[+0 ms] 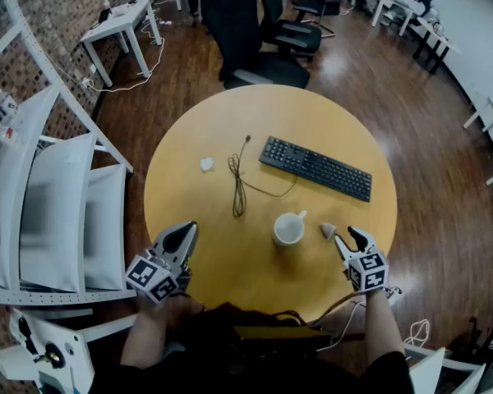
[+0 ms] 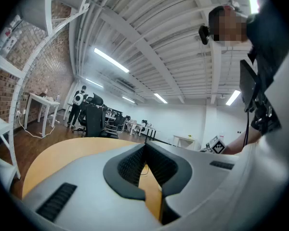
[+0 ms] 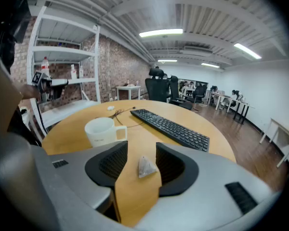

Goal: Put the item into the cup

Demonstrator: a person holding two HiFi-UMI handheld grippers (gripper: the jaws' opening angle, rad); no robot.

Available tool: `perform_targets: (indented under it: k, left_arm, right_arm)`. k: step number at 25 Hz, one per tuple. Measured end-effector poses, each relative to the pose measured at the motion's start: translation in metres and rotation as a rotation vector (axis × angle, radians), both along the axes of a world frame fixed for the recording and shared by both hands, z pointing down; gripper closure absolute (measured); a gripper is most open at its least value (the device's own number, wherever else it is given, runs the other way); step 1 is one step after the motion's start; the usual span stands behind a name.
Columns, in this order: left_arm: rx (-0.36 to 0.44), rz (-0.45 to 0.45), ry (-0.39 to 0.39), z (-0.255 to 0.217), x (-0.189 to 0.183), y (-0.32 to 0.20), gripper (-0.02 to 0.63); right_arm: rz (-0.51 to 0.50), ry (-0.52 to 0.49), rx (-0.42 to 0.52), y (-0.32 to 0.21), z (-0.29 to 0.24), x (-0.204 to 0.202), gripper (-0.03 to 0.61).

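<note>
A white cup (image 1: 289,229) stands on the round yellow table (image 1: 222,130), near its front edge. A small pyramid tea bag (image 1: 328,230) lies just right of the cup. My right gripper (image 1: 348,237) is low at the table's front right, pointing at the tea bag. In the right gripper view the tea bag (image 3: 145,167) lies on the wood between the open jaws of the gripper (image 3: 141,150), touching neither pad, and the cup (image 3: 101,130) stands ahead to the left with its handle to the right. My left gripper (image 1: 183,232) rests at the front left, jaws together and holding nothing (image 2: 144,147).
A black keyboard (image 1: 315,167) lies behind the cup, and a thin dark cable (image 1: 239,180) runs left of it. Further left sits a small white crumpled scrap (image 1: 206,164). Office chairs (image 1: 255,35) stand beyond the table, and white shelving (image 1: 41,203) is at the left.
</note>
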State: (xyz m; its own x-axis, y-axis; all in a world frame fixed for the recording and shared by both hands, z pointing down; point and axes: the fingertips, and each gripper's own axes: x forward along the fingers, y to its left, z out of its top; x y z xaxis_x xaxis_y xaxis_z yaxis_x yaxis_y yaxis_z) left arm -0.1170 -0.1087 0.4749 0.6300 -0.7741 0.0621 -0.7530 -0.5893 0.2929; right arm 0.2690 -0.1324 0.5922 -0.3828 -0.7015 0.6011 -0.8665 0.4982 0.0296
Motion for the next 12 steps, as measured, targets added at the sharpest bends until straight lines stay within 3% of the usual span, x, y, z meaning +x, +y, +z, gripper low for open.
perform_targets:
  k: [3, 7, 12]
  left_arm:
    - [-0.004, 0.003, 0.0, 0.002, 0.01, -0.003, 0.62]
    - [-0.038, 0.009, -0.067, 0.013, 0.014, 0.001, 0.62]
    - [-0.079, -0.076, -0.086, 0.023, -0.001, 0.008, 0.62]
  right_arm:
    - [-0.071, 0.102, -0.05, -0.017, 0.028, -0.002, 0.366]
    - [-0.197, 0.238, -0.126, -0.03, 0.068, -0.009, 0.31]
    - [-0.258, 0.277, -0.21, -0.043, 0.1, -0.013, 0.31]
